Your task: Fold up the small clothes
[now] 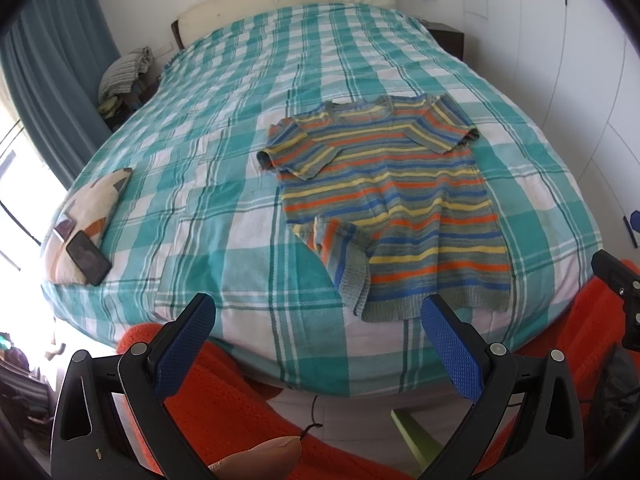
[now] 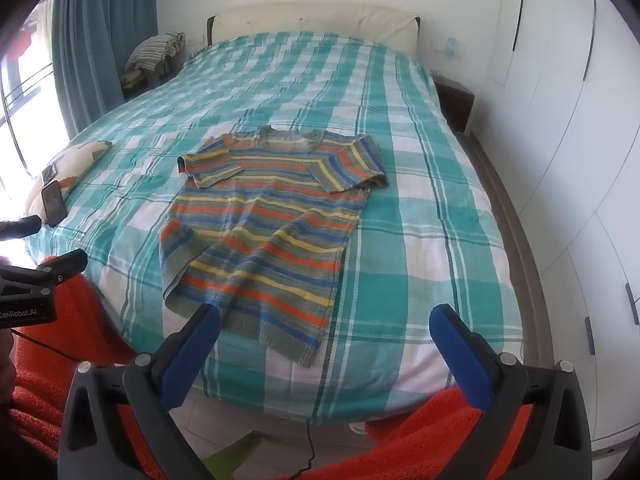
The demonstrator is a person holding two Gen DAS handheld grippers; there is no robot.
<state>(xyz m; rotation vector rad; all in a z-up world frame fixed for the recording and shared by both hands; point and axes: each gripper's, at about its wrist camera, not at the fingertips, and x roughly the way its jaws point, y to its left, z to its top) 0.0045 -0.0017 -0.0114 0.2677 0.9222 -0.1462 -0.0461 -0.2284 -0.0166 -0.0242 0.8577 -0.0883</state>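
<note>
A small striped knit T-shirt point(image 1: 392, 200) in orange, yellow, blue and grey lies spread face up on the bed, neck away from me. Its near left hem corner point(image 1: 340, 256) is turned up over the body. It also shows in the right wrist view point(image 2: 268, 224). My left gripper point(image 1: 318, 310) is open and empty, held off the near edge of the bed, its right finger just below the hem. My right gripper point(image 2: 326, 322) is open and empty, its left fingertip in front of the hem.
The bed point(image 1: 224, 152) has a teal and white checked cover. A pillow point(image 1: 86, 220) with a black phone point(image 1: 88, 258) lies at its left edge. An orange blanket point(image 1: 224, 408) lies below. White wardrobes point(image 2: 568, 120) stand on the right, a nightstand point(image 2: 454, 104) by the headboard.
</note>
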